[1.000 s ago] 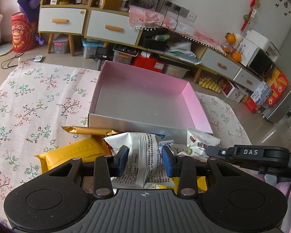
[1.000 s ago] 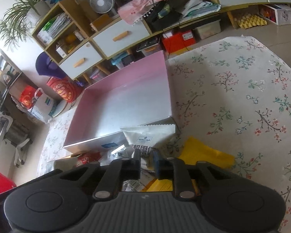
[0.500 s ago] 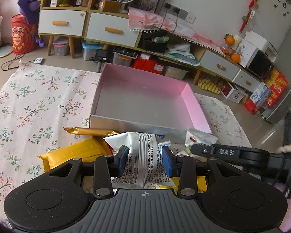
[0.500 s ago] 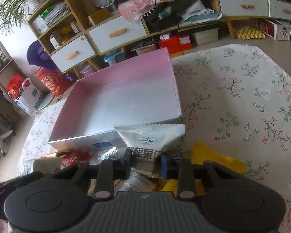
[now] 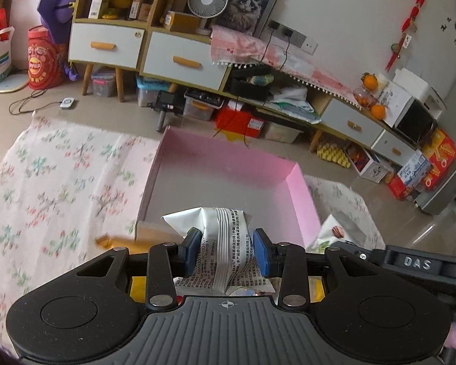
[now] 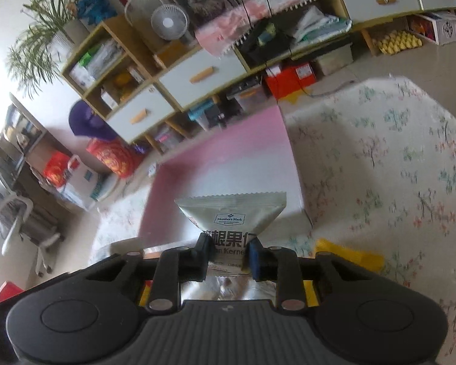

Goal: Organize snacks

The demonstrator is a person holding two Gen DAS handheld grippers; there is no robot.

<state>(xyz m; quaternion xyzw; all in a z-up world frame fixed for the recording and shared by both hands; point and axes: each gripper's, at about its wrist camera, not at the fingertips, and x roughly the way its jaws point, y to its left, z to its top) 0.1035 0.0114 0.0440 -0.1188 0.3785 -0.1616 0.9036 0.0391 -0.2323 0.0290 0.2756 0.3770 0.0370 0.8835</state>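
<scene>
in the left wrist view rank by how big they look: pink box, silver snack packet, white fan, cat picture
1. pink box, largest by far
2. silver snack packet, though it is nearest the camera, which inflates it
3. cat picture
4. white fan, close to the picture in looks, so those two are unsure

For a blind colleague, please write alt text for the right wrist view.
The right gripper is shut on a pale green snack packet with a serrated top edge, held in front of an open pink shallow box on a floral cloth.
</scene>
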